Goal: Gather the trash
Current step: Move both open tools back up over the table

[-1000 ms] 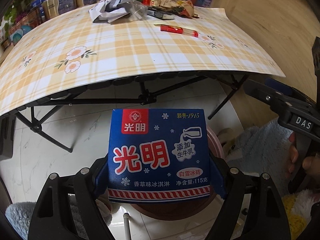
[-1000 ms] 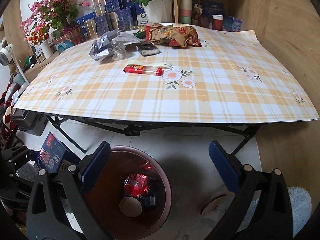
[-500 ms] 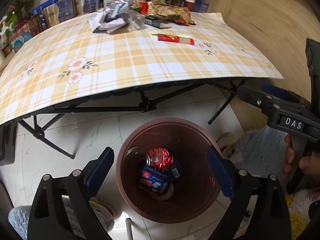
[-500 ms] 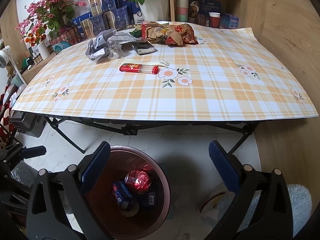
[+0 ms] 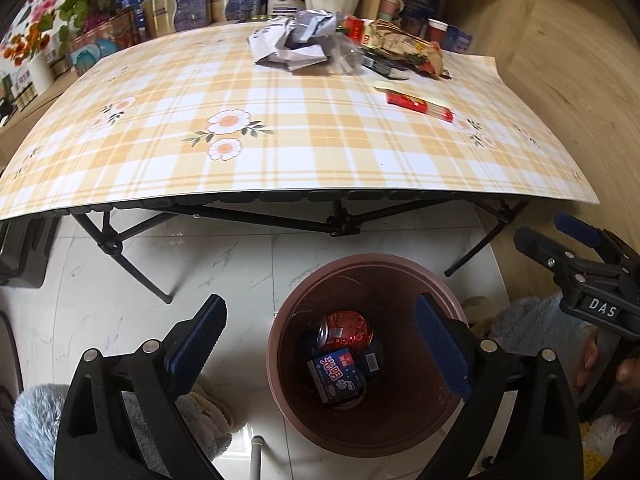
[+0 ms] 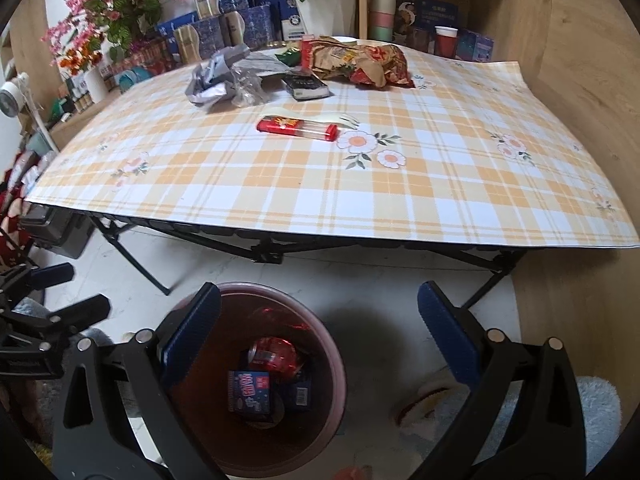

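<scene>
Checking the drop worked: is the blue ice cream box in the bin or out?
In. The blue ice cream box lies at the bottom of the pink bin, beside a red can.

Blue carton out of left claw, into bin.

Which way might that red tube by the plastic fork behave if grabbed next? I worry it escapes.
The red tube looks round and lies on its side, so a nudge would probably roll it. Its glossy, partly clear shell suggests it is stiff, light and rather slippery.
</scene>
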`<state>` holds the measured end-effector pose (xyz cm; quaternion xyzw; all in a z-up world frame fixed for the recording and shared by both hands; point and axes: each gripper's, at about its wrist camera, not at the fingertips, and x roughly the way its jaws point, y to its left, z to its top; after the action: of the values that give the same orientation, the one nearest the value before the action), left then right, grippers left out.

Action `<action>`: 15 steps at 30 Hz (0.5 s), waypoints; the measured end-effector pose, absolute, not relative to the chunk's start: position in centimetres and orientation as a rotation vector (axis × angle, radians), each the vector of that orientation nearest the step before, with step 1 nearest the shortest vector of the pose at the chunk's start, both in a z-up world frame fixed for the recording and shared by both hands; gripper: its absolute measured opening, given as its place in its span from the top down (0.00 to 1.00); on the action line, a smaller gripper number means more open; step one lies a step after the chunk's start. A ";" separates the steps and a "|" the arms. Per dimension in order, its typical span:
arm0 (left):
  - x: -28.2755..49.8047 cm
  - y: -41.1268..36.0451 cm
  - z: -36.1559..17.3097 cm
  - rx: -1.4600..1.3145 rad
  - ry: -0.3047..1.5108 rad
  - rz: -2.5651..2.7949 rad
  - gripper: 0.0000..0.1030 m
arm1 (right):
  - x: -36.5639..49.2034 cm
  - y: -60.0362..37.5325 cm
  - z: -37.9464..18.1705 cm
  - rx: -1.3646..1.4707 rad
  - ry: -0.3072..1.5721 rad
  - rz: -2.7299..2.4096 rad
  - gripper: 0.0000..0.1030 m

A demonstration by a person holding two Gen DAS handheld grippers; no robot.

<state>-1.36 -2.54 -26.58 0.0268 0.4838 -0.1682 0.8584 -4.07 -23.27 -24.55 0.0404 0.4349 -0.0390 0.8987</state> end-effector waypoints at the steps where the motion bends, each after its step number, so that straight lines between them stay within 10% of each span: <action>1: -1.3 -2.4 -26.5 0.052 1.017 -0.349 0.10 | -4.0 -23.3 -24.6 0.078 0.904 -0.091 0.06; 15: 6.7 0.1 -21.9 -0.100 0.940 -0.291 0.10 | -1.1 -28.8 -21.5 0.218 0.842 -0.107 0.06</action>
<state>6.69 0.07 -21.88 -0.0480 0.4511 -0.1398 0.8801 -1.11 -28.82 -21.54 0.1054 0.4077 -0.0520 0.9055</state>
